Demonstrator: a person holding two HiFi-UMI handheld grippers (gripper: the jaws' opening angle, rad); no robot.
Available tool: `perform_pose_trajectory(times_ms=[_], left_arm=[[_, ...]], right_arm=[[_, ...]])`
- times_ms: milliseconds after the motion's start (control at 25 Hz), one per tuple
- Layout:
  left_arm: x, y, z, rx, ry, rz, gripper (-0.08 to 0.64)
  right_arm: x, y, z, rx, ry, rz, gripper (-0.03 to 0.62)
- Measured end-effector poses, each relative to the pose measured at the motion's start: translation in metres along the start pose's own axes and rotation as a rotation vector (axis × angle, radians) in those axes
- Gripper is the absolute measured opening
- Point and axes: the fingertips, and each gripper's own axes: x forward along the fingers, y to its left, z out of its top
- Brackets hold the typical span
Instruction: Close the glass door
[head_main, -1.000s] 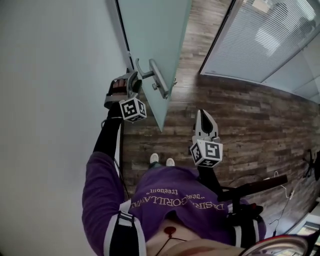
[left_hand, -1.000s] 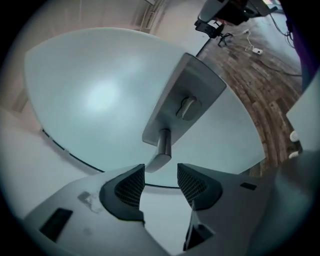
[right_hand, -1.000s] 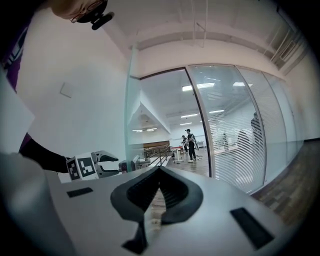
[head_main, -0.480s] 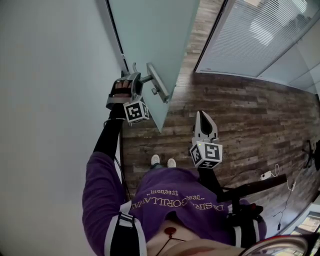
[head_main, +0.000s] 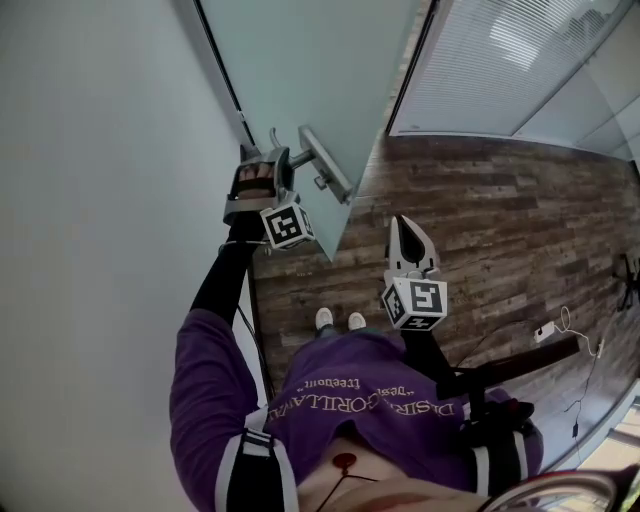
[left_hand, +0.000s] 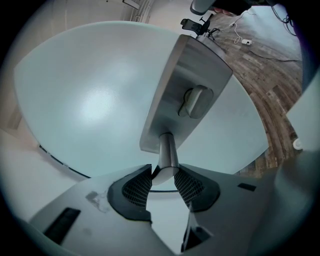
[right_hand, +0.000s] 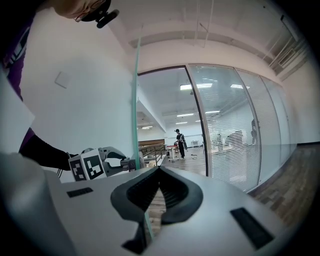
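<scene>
Left gripper (left_hand: 163, 175) closing round door handle (head_main: 328, 166)

Office: glass partitions (head_main: 470, 90) with blinds (head_main: 530, 50), wood-look floor (head_main: 500, 230)

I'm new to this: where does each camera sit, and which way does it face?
Head view: on the person's head, looking steeply down at the glass door; torso and feet show.
Left gripper view: on the left hand-held gripper, facing the handle, which its jaws, just closing in, grip.
Right gripper view: on the right hand-held gripper, facing the door's edge; jaws together.
Shared: all three show the door.
</scene>
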Motion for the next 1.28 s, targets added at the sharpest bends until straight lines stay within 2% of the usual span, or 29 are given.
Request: perform_pose_trajectory(times_ms=[280,360,480,600,760,1080,1280], left_arm=[[0.005,0.0,0.016,-0.057,-0.012,-0.037,0.141],[0.006,0.007,0.023,-0.043,-0.011,-0.012,0.141],[0.012,0.003,0.03,-0.024,0.012,-0.037,0.141],[0.02,0.011,0.034,0.011,0.04,0.001,0.141],[0.033,0.003,0.045,0.04,0.063,-0.023,0.141],[0.044,0.005,0.074,0.012,0.106,-0.062,0.14],[0.063,0.014,0.085,0.063,0.127,-0.021,0.14]], right_arm=[[0.003,0.005,-0.005,-0.022,0.002,-0.032,-0.011],[0.002,0.002,-0.006,-0.021,0.007,-0.035,-0.011],[0.004,-0.007,-0.006,-0.012,0.008,-0.042,-0.011],[0.01,-0.018,-0.001,-0.008,0.0,-0.038,-0.011],[0.02,-0.04,0.009,-0.012,-0.02,-0.025,-0.011],[0.034,-0.084,0.021,-0.011,-0.025,-0.006,-0.011],[0.047,-0.103,0.019,-0.006,-0.015,0.013,-0.011]])
